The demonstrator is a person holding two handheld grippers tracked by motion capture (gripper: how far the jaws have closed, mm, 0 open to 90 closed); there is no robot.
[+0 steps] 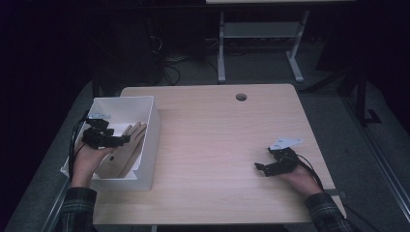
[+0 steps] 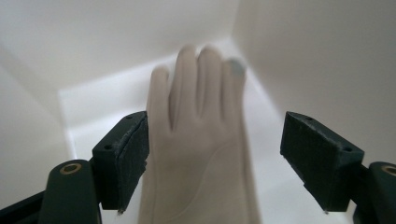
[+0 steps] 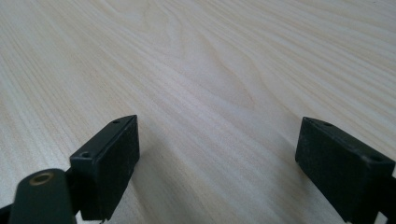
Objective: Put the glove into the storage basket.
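Left gripper view: left gripper jaws spread wide, releasing beige glove into white bin; right gripper jaws wide, empty, idle over worktop.

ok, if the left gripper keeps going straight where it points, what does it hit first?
Most likely the beige glove lying in the white box: it sits between the open left gripper pads. Beyond it, the box's far corner.
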